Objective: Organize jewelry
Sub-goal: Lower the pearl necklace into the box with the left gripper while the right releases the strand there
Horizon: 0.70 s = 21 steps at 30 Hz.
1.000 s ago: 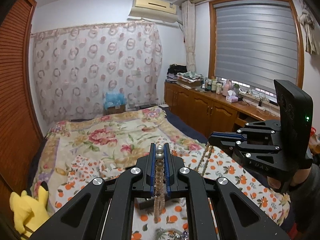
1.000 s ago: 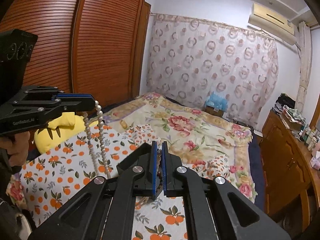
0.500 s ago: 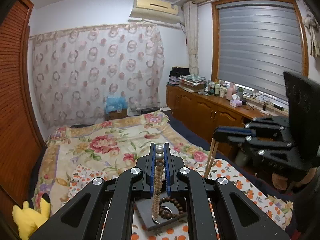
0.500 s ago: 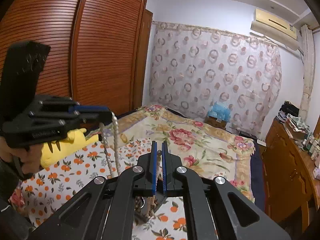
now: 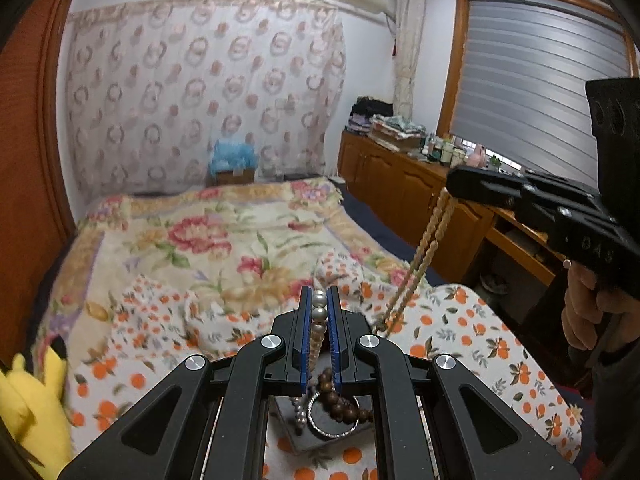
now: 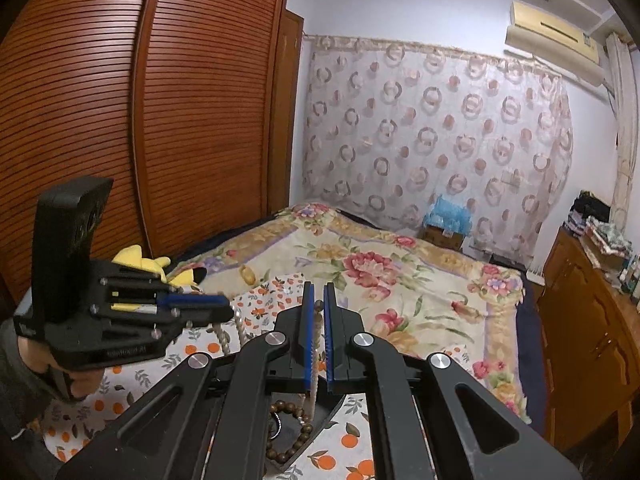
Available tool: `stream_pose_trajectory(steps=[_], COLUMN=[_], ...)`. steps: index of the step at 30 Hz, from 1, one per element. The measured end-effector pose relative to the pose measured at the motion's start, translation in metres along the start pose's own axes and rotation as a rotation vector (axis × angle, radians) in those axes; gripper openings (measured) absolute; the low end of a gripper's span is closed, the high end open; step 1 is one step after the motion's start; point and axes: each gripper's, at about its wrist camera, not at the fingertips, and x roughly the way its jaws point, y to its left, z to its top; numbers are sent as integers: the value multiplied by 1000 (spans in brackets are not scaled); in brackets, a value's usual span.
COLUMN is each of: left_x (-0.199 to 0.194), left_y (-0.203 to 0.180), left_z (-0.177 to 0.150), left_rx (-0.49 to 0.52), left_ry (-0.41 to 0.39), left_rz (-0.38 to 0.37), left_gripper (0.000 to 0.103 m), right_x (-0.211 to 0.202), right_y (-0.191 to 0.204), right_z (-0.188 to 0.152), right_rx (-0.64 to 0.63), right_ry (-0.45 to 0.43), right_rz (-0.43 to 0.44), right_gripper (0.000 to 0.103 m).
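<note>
My left gripper (image 5: 319, 300) is shut on a white pearl necklace (image 5: 318, 314), whose loop hangs down between the blue pads. Below it on the orange-print cloth lies a dark grey tray (image 5: 294, 442) holding a brown bead bracelet (image 5: 340, 400) and a silver bangle (image 5: 332, 434). My right gripper (image 6: 319, 298) is shut on a thin tan bead strand (image 6: 316, 364) that dangles toward the same tray (image 6: 330, 410) and bracelet (image 6: 296, 438). In the left wrist view the right gripper (image 5: 451, 185) sits up at the right, its strand (image 5: 424, 248) slanting down. The left gripper (image 6: 229, 309) shows at the left of the right wrist view.
The bed carries a floral blanket (image 5: 224, 232) and an orange-print cloth (image 5: 472, 344). A yellow plush toy (image 5: 28, 396) lies at the bed's left edge. Wooden cabinets (image 5: 404, 196) line the right wall, and slatted wardrobe doors (image 6: 120, 120) stand on the left.
Both grippers have moved across the bed with their strands. The grey tray with bracelet and bangle now lies under them, and the left gripper has sunk lower.
</note>
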Motion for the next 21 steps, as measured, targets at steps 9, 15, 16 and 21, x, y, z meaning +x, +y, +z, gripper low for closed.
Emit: stream_pose_trajectory(steps=[9,15,16,21], left_x=[33,43,45,42], left_y=[5,6,6,9], left_z=[-34,-48,-49,-49], left_rx=[3,5,7,-2], left_ry=[63,86,91,85], left_rz=[14,24,24,18], left_gripper=[7,7,7,7], right_x=[42,67,71,89], right_y=[1,4,5,11], right_z=[-30,-61,-67,-95], right_rx=[26,46,52,79], right_ry=[57,121,132,187], right_rz=[7,17,20,41], right_gripper=[5,5,5,5])
